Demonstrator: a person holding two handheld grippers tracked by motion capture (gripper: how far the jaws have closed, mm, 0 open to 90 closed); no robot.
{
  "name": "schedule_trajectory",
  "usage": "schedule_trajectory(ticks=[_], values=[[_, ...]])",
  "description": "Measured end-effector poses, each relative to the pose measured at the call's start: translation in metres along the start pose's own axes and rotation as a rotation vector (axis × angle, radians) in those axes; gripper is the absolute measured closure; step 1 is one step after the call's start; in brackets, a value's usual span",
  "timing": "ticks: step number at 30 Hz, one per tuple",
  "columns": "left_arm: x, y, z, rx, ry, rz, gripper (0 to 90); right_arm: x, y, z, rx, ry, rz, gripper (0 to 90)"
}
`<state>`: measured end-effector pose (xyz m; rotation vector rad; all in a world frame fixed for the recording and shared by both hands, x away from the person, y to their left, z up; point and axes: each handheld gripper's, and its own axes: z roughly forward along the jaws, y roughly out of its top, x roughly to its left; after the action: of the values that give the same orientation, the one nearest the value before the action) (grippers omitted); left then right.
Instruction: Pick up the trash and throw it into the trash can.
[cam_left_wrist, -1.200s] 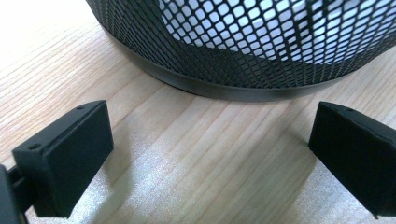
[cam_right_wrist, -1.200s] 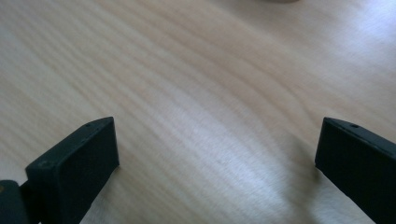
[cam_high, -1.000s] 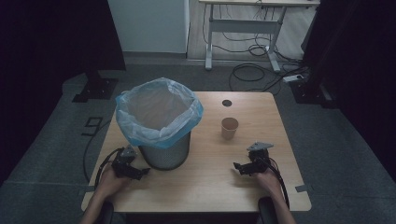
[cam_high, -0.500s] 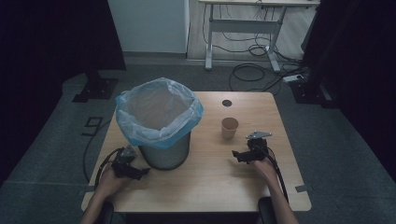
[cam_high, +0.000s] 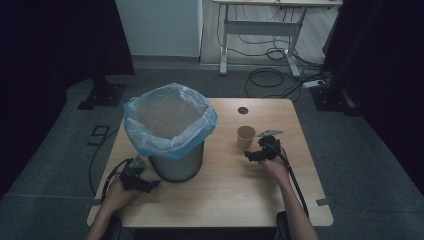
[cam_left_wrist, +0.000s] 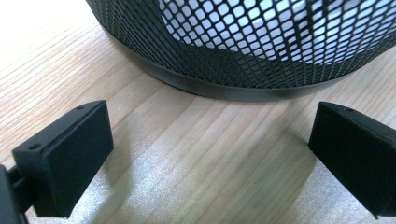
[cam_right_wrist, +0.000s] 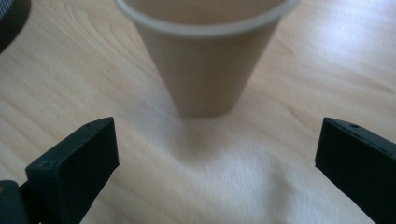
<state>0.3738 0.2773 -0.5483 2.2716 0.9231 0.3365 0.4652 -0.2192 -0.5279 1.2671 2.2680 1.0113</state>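
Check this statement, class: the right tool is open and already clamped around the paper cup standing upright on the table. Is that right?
Not quite. The right tool is open, but it has not reached the paper cup: the cup stands upright on the table ahead of the jaws, apart from both, as the right gripper view shows.

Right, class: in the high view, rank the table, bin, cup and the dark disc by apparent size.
1. Table
2. Bin
3. Cup
4. Disc
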Motion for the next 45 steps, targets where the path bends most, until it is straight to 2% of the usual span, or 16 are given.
schedule_trajectory(ticks=[11, 16, 21, 22, 23, 28, 45], values=[[0.000, 0.000, 0.000, 0.001, 0.000, 0.000, 0.0, 0.001, 0.023, 0.020, -0.031, -0.005, 0.022, 0.3], [0.000, 0.000, 0.000, 0.001, 0.000, 0.000, 0.0, 0.005, 0.035, 0.027, -0.045, -0.003, 0.013, 11.3], [0.000, 0.000, 0.000, 0.001, 0.000, 0.000, 0.0, 0.006, 0.040, 0.029, -0.054, 0.000, 0.016, 17.6], [0.000, 0.000, 0.000, 0.002, 0.000, 0.001, 0.0, 0.007, 0.043, 0.030, -0.056, 0.014, 0.009, 22.0], [0.000, 0.000, 0.000, 0.002, 0.000, 0.001, 0.0, 0.007, 0.043, 0.030, -0.056, 0.014, 0.009, 22.0], [0.000, 0.000, 0.000, 0.001, 0.000, 0.001, 0.0, 0.008, 0.047, 0.027, -0.055, 0.032, 0.026, 23.9], [0.000, 0.000, 0.000, 0.001, 0.000, 0.000, 0.0, 0.007, 0.065, -0.007, -0.059, 0.080, -0.003, 25.2]])
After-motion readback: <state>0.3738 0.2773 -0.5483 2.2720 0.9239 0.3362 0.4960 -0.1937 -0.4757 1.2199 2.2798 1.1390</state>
